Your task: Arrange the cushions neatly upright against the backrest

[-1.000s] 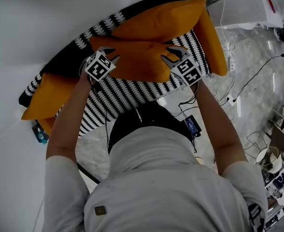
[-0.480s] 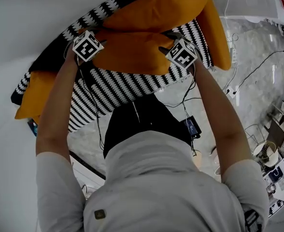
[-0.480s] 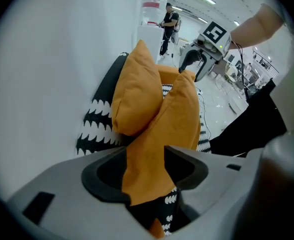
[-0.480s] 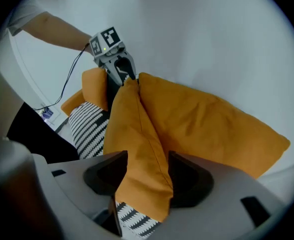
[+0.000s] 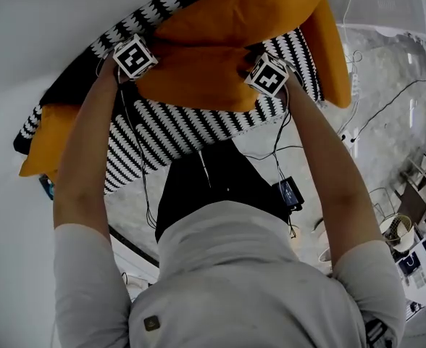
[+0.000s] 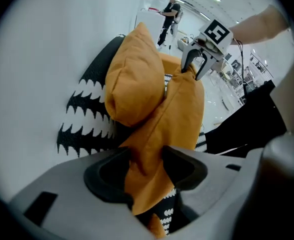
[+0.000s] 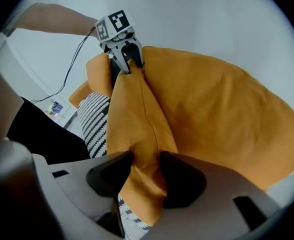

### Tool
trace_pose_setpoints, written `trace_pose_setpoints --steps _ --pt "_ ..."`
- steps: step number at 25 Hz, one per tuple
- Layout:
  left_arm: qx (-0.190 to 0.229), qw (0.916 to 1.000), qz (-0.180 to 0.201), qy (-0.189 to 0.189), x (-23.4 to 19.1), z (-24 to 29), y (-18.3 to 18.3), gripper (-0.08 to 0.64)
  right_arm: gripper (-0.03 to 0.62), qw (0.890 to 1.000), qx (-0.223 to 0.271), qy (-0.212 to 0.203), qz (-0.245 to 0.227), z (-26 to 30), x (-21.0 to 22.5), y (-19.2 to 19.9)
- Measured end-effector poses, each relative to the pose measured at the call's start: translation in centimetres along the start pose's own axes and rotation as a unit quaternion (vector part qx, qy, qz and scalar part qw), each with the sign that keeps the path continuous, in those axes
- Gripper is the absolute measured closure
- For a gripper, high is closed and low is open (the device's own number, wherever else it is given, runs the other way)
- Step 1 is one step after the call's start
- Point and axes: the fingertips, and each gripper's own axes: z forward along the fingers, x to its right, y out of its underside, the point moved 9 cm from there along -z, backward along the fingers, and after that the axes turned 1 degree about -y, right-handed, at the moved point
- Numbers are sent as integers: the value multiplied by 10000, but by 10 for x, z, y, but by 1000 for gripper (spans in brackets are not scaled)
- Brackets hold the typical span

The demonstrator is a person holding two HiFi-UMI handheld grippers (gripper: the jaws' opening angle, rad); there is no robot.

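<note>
cushion (image 5: 198, 78) between fingers (image 6: 184, 169), left opening, right closing

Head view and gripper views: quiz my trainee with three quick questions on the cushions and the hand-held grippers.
1. True or false: the front cushion lies flat on the floor.
2. What sits between the jaws of the left hand-held gripper?
3. What stands between the front cushion and the wall? A) another orange cushion B) a lamp C) a box
Key: 1 false, it stands on edge over the sofa seat. 2 that cushion's corner; these jaws have just been opening, the right hand-held gripper's closing slightly, the other corner between them. 3 A.
</note>
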Motion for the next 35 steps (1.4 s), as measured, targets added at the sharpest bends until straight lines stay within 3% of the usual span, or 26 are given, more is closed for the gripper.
trace_pose_setpoints --steps 6,12,25,35 --pt "76 9997 -132 -174 12 7 9 451 463 9991 41 54 -413 6 -3 -1" --pt "47 9996 30 -282 16 8 6 514 512 9983 38 99 -566 4 -5 1" --pt "15 9994 182 -279 38 -17 14 531 555 9953 173 322 -893 -20 -33 -2" --pt "114 9990 -341 -264 80 -57 18 532 558 9902 145 391 -1331 -58 -56 2"
